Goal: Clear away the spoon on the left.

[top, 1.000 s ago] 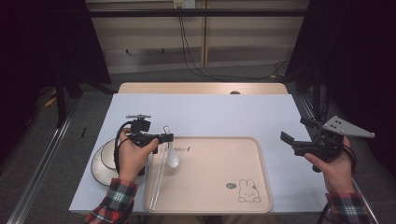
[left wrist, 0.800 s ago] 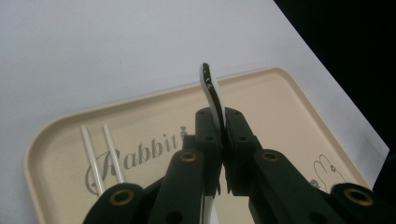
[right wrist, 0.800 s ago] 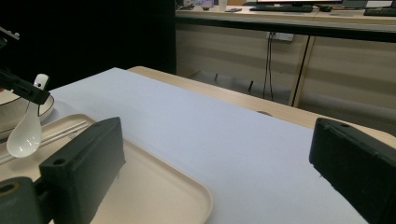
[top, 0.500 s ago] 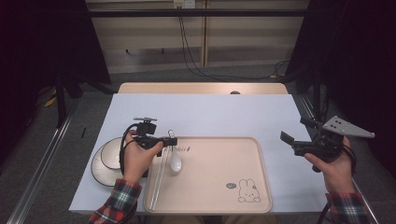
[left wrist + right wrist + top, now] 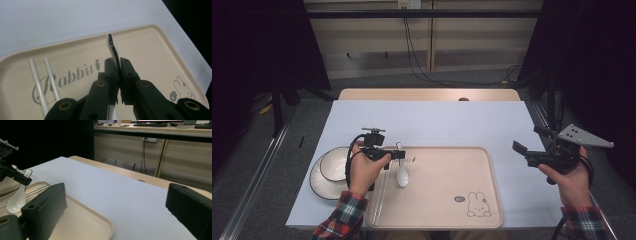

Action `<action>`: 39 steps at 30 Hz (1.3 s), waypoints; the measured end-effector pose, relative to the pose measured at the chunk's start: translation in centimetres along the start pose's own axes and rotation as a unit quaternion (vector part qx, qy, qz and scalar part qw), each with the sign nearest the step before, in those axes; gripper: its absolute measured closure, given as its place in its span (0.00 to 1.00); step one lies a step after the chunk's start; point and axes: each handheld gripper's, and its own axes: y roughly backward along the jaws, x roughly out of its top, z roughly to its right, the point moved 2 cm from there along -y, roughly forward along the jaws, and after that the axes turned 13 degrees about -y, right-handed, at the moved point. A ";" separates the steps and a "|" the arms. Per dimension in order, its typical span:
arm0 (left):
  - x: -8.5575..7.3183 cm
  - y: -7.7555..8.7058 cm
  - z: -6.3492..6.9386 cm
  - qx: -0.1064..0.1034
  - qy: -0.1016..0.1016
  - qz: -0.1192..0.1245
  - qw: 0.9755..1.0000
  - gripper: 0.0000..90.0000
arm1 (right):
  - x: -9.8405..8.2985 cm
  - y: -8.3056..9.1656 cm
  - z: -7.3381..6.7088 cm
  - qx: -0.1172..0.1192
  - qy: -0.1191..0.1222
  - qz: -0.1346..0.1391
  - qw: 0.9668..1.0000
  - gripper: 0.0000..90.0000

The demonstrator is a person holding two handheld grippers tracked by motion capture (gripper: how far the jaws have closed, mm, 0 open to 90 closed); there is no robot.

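High view, nearest the camera: two forearms in plaid sleeves enter from the bottom edge. The left hand (image 5: 363,169) holds the left gripper (image 5: 400,155) over the left end of a beige tray (image 5: 447,220); its jaws are clamped on the handle of a white spoon (image 5: 402,172), whose bowl hangs down toward the tray floor. In the left gripper view the spoon handle (image 5: 113,51) stands up between the closed jaws, above the word "Rabbit" printed on the tray (image 5: 155,57). Two white chopsticks (image 5: 41,82) lie side by side along the tray's left edge, just beside the spoon. A rabbit drawing (image 5: 477,205) marks the tray's near right corner. A white bowl on a plate (image 5: 331,170) stands just left of the tray. The right gripper (image 5: 523,151), held by the right hand (image 5: 568,175) off the tray's right side, has its jaws spread wide with nothing between them. Beyond lies the bare white tabletop (image 5: 437,120).
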 end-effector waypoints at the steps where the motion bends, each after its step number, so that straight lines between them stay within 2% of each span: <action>1: 0.0 -0.1 -0.1 0.000 -0.001 0.000 1.000 0.96 | 0.0 0.0 0.0 -0.001 0.001 0.000 1.000 0.03; 3: 0.0 -0.2 -0.1 -0.002 -0.003 -0.001 1.000 0.96 | 0.0 0.0 0.0 0.000 0.001 0.001 1.000 0.03; 5: 0.0 -0.4 -0.2 -0.007 0.003 -0.002 1.000 0.95 | 0.0 0.0 0.0 0.000 0.000 0.000 1.000 0.03; 6: 0.0 -0.7 -0.2 -0.008 0.012 0.000 1.000 0.95 | 0.0 0.0 0.0 -0.001 0.001 0.000 1.000 0.03; 9: -0.2 -1.1 -0.4 -0.007 0.010 -0.005 1.000 0.95 | 0.0 0.0 0.0 -0.002 0.003 -0.001 1.000 0.03; 12: -0.4 -1.9 -0.8 -0.001 0.018 -0.003 1.000 0.93 | 0.0 -0.1 -0.1 0.000 -0.002 -0.002 1.000 0.03; 15: -0.6 -2.3 -1.0 0.003 0.015 -0.009 1.000 0.92 | -0.1 -0.1 -0.1 0.001 -0.002 -0.003 1.000 0.03; 17: -0.8 -2.7 -1.2 0.005 0.021 -0.009 1.000 0.90 | -0.1 -0.1 -0.1 0.002 -0.001 -0.005 1.000 0.03; 18: -1.0 -3.0 -1.4 0.009 0.032 -0.006 0.999 0.90 | -0.1 -0.1 0.0 0.001 -0.001 -0.004 1.000 0.03; 21: -1.2 -3.3 -1.8 0.013 0.031 -0.007 0.999 0.89 | -0.1 -0.1 0.0 -0.001 -0.001 -0.004 1.000 0.03; 23: -1.4 -3.6 -1.9 0.016 0.038 -0.006 0.999 0.89 | -0.2 -0.1 0.0 -0.001 0.000 -0.006 1.000 0.03; 27: -1.6 -3.7 -2.1 0.027 0.037 -0.012 0.999 0.87 | -0.3 -0.2 0.1 0.000 -0.001 -0.007 1.000 0.03; 29: -1.7 -3.7 -2.1 0.028 0.042 -0.008 0.999 0.86 | -0.3 -0.2 0.1 -0.001 -0.004 -0.006 1.000 0.03; 32: -1.8 -3.8 -2.2 0.031 0.034 -0.017 0.999 0.85 | -0.3 -0.2 0.1 0.000 -0.002 -0.006 1.000 0.03; 39: -2.1 -4.1 -2.2 0.039 0.037 -0.020 0.998 0.83 | -0.4 -0.2 0.1 0.000 -0.001 -0.008 1.000 0.03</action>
